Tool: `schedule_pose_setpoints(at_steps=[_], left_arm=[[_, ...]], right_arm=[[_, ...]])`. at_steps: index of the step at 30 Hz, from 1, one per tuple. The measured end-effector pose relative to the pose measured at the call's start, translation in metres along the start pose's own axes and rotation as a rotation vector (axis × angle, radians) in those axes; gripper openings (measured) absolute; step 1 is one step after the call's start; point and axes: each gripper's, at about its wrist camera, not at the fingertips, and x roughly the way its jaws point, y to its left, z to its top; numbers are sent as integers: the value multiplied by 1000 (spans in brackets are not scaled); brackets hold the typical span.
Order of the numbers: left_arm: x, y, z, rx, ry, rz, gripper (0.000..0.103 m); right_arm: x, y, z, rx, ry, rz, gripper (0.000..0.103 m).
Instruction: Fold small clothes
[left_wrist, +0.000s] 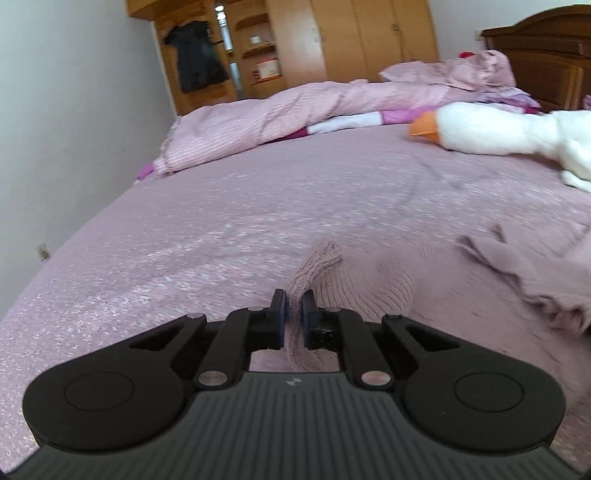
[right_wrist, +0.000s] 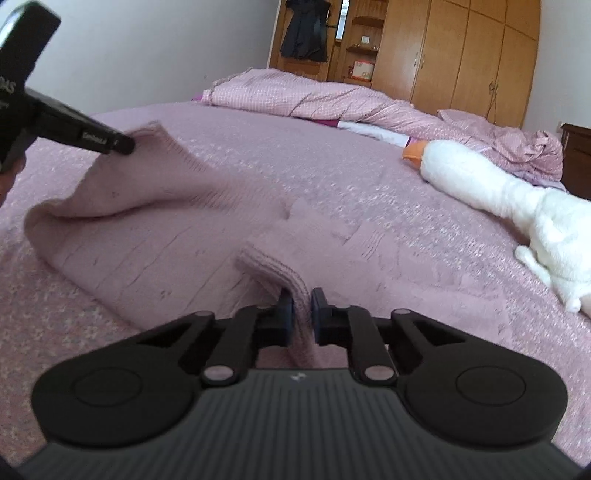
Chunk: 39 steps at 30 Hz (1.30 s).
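Note:
A small pink knit garment lies on the pink bedspread, its near half lifted into a fold. My right gripper is shut on a ribbed edge of it, low at the front. My left gripper comes in from the upper left of the right wrist view and holds up another corner of the knit. In the left wrist view that left gripper is shut on a ribbed strip of the garment, which trails off to the right. The garment's far part is blurred.
A white plush goose with an orange beak lies to the right on the bed. A bunched pink duvet runs along the far side. Wooden wardrobes and a dark hanging coat stand beyond. A wooden headboard is far right.

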Motion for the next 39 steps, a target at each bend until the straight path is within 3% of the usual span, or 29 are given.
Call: schedule_pose_setpoints(at_steps=[11,18,22,25,28,30,32,34,39], left_arm=[[56,13,10,12,0,68,9],[108,21,1,-43,130,39,10],[115,28,-3,-66,130,25,10],[113,33,1,-88,136,-4,10],[102,38,6,-99,133,-37,11],[95,40,9,-97,132,-32,20],[87,42,12,-102,139,-23,23],[78,43,14,-108,138,-35,24],[53,40,18,-145,129,-100,27]], right_arm=[[30,-77,31,12,-62,-205,12],[82,-127,16,60,57,-313,12],[104,-148,0,97,170,-365,10],[96,-157,0,105,148,-389,13],[83,-172,6,183,118,-342,13],[75,-187,8,302,113,-255,14],[68,-195,7,396,99,-176,36],[65,-197,7,445,87,-127,42],[89,-195,6,474,177,-30,42]])
